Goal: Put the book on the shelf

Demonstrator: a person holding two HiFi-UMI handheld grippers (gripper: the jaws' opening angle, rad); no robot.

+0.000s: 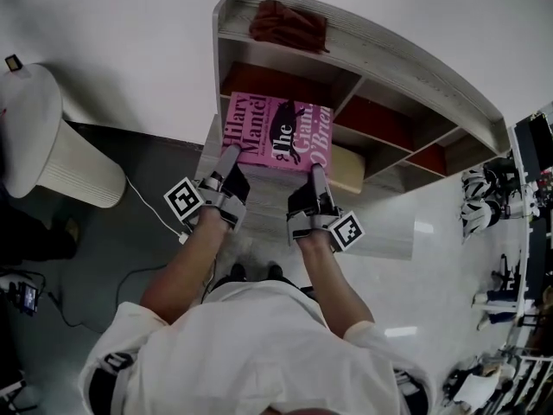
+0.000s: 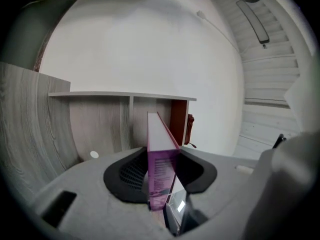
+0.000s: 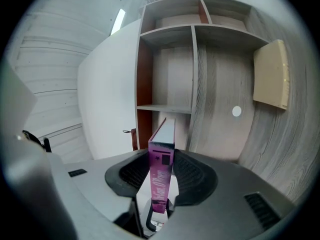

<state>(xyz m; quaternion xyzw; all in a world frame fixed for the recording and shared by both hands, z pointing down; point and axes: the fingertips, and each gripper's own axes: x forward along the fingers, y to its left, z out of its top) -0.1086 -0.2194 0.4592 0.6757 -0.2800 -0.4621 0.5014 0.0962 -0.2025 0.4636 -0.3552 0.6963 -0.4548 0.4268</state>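
A pink book (image 1: 276, 131) with black lettering is held flat between both grippers in front of the grey wooden shelf unit (image 1: 406, 67). My left gripper (image 1: 230, 173) is shut on the book's near left edge, and the left gripper view shows the purple page edge (image 2: 161, 176) pinched between the black pads. My right gripper (image 1: 316, 185) is shut on the near right edge by the spine (image 3: 160, 179). The book's far end reaches into the shelf's left compartment (image 1: 285, 89).
A dark red cloth (image 1: 289, 24) lies on the shelf's top board. A tan box (image 1: 346, 169) sits in a lower compartment, also visible as a tan box (image 3: 271, 74) at right. A white ribbed bin (image 1: 52, 145) stands left; cables and clutter line the floor.
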